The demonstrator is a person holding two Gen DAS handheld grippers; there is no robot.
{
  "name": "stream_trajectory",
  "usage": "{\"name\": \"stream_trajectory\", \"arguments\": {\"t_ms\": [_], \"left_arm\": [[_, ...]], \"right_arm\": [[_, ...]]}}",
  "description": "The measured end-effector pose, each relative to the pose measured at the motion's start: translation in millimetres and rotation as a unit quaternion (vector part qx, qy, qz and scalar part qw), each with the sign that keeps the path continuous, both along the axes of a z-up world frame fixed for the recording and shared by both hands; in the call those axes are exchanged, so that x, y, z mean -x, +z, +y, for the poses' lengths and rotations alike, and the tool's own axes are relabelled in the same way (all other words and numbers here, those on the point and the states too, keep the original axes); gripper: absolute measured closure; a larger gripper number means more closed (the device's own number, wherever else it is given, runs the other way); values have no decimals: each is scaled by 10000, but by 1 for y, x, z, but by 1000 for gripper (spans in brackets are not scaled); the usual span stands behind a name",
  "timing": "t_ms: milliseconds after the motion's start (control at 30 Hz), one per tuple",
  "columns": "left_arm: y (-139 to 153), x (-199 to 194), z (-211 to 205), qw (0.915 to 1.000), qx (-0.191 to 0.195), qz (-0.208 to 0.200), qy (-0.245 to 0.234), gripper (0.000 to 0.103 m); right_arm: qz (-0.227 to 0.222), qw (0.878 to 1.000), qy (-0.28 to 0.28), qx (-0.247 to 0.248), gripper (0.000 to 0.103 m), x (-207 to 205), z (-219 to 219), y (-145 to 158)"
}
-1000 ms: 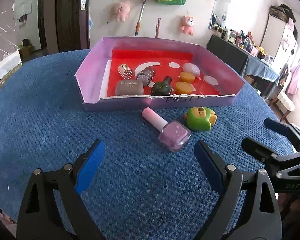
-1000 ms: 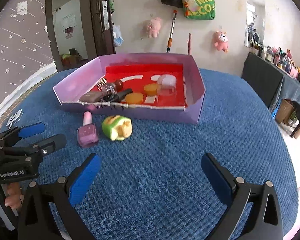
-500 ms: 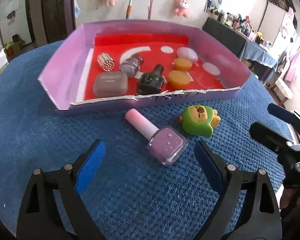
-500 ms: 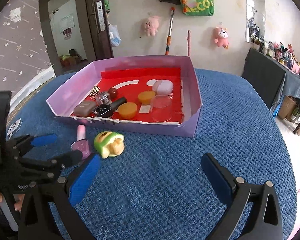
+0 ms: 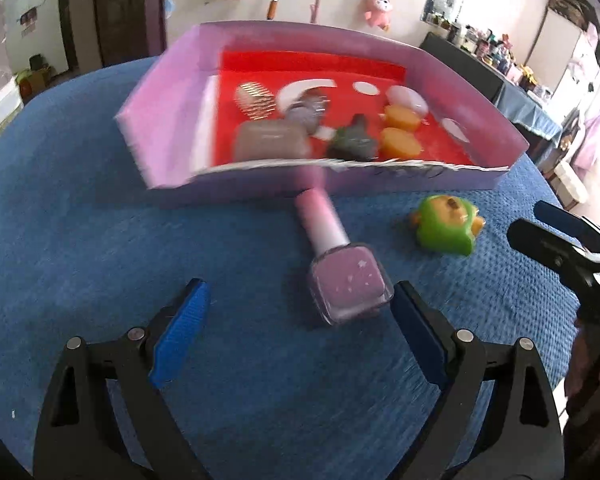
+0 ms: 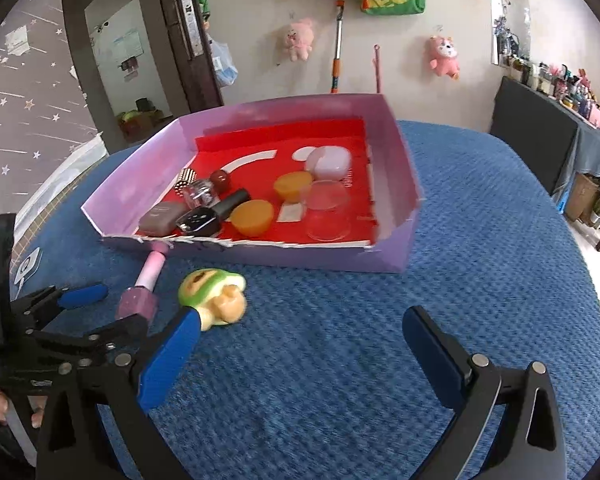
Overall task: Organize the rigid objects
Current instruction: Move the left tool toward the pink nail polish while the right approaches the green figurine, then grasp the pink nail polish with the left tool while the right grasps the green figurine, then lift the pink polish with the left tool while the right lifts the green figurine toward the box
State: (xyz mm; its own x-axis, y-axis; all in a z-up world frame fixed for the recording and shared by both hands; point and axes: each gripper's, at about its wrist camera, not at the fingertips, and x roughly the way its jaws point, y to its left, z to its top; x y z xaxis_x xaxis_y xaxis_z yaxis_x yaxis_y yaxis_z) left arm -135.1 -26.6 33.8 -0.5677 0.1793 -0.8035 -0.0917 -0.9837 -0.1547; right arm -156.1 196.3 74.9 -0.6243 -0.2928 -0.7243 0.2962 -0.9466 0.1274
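Observation:
A pink nail polish bottle (image 5: pixel 340 268) lies on the blue cloth, cap toward the purple tray (image 5: pixel 172 112). My left gripper (image 5: pixel 300 320) is open, its fingertips just short of the bottle's base. A green and yellow toy (image 5: pixel 446 226) lies to the bottle's right. In the right wrist view the bottle (image 6: pixel 140 300) and toy (image 6: pixel 214 294) lie in front of the tray (image 6: pixel 396 168). My right gripper (image 6: pixel 300 344) is open and empty, its left finger close to the toy. The left gripper (image 6: pixel 82 312) shows there beside the bottle.
The tray holds several small items: a grey case (image 5: pixel 272 142), a dark bottle (image 5: pixel 354 142), orange lids (image 5: pixel 400 142), a white case (image 6: pixel 326 162) and a clear lid (image 6: pixel 328 228). The blue cloth (image 6: pixel 420 320) covers a round table. A dark cabinet (image 6: pixel 540 128) stands at the right.
My left gripper has moved forward toward the pink bottle, which is now close to its fingertips. My right gripper has moved left toward the toy. Both stay open.

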Motion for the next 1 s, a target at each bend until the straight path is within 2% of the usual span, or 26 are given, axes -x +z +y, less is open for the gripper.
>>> {"name": "stream_trajectory", "arguments": {"t_ms": [200, 433, 467, 567, 633, 700, 733, 800, 833, 867, 933, 1000], "left_arm": [[6, -10, -28, 9996, 7, -9, 266, 10], [7, 4, -11, 9999, 133, 80, 23, 13], [6, 5, -9, 9998, 160, 83, 6, 15], [3, 9, -4, 9997, 193, 23, -121, 32], [4, 10, 0, 9994, 273, 82, -175, 36], [4, 13, 3, 9993, 247, 88, -271, 45], [4, 14, 4, 9992, 263, 112, -296, 47], [3, 17, 8, 9986, 242, 182, -444, 60], [2, 18, 9, 9984, 246, 220, -452, 62], [2, 19, 10, 9983, 211, 231, -485, 69], [3, 19, 12, 9982, 183, 233, -519, 69], [4, 19, 11, 9984, 125, 241, -502, 69]], "right_arm": [[-35, 9997, 220, -52, 0, 3, -22, -6], [-136, 9988, 455, -135, 2, 15, -38, -15], [-137, 9986, 490, -135, 5, 16, -39, -16], [-251, 9978, 608, -91, 12, 21, -41, -19], [-288, 9972, 682, -42, 15, 24, -43, -20], [-317, 9965, 771, -27, 21, 26, -46, -22], [-336, 9961, 821, -17, 26, 27, -48, -23], [-368, 9947, 959, 16, 33, 28, -51, -27], [-308, 9944, 1009, -5, 40, 27, -53, -27], [-299, 9935, 1098, 46, 51, 26, -54, -27], [-332, 9919, 1212, 194, 52, 25, -53, -25], [-285, 9923, 1205, 90, 52, 23, -54, -25]]}}
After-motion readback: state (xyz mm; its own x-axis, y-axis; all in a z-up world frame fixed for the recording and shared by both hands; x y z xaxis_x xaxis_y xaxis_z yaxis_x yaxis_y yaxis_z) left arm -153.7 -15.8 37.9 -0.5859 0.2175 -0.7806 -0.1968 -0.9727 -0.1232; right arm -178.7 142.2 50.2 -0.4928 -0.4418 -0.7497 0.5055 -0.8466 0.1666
